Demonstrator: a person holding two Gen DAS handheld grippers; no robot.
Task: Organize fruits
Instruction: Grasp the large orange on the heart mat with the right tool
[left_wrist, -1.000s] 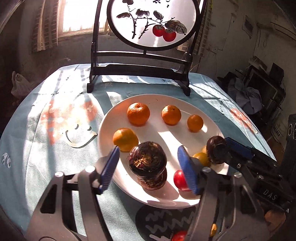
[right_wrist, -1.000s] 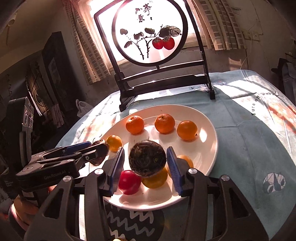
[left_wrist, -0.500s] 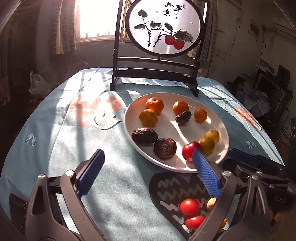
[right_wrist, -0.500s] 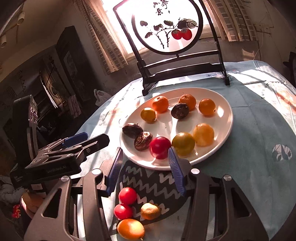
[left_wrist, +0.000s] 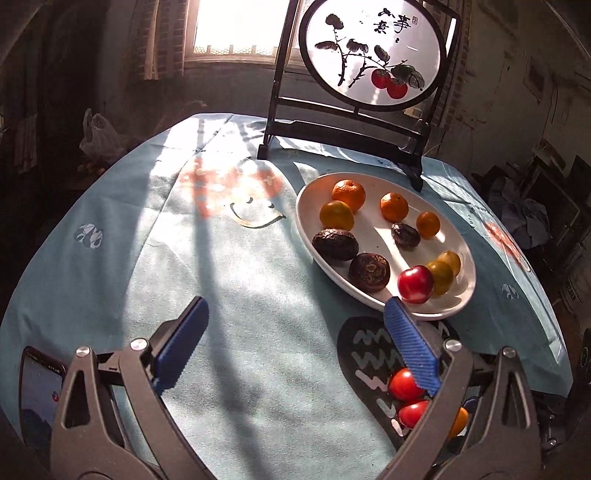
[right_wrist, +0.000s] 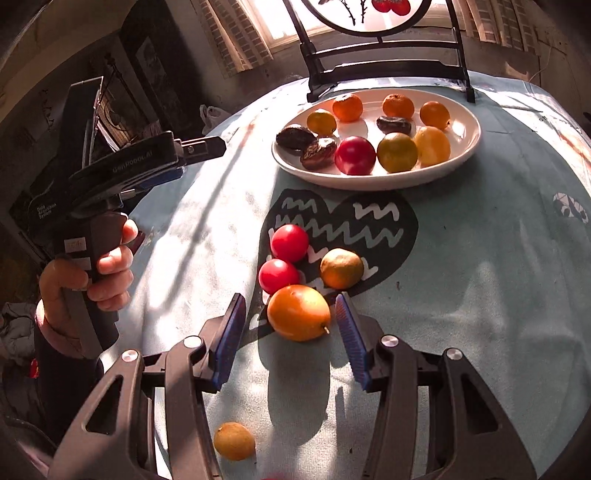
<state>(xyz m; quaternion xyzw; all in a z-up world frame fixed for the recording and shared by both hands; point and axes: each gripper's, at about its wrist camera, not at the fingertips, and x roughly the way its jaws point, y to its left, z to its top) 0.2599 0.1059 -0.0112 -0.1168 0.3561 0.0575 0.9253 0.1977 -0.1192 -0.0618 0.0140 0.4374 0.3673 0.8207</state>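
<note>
A white plate (left_wrist: 306, 221) (right_wrist: 469, 147) holds several oranges, three dark wrinkled fruits, a red fruit (left_wrist: 414, 284) (right_wrist: 354, 155) and two yellow-green ones. Loose on the cloth in the right wrist view lie two red fruits (right_wrist: 290, 243), a small mottled orange (right_wrist: 341, 268), a large orange fruit (right_wrist: 298, 312) and a small yellow one (right_wrist: 234, 441). My right gripper (right_wrist: 290, 332) is open, its pads on either side of the large orange fruit. My left gripper (left_wrist: 295, 339) is open and empty above bare cloth, left of the plate; it shows at the left of the right wrist view (right_wrist: 199, 146).
A round painted screen on a dark wooden stand (left_wrist: 343, 122) stands behind the plate. A phone (left_wrist: 37, 384) lies at the table's near left edge. The blue cloth has a dark heart print (right_wrist: 391, 218) under the loose fruits. Furniture stands around the table.
Both grippers have released dark fruits onto the plate and pulled back toward me. The left one moved left over bare cloth; the right one dropped to the large orange fruit.
</note>
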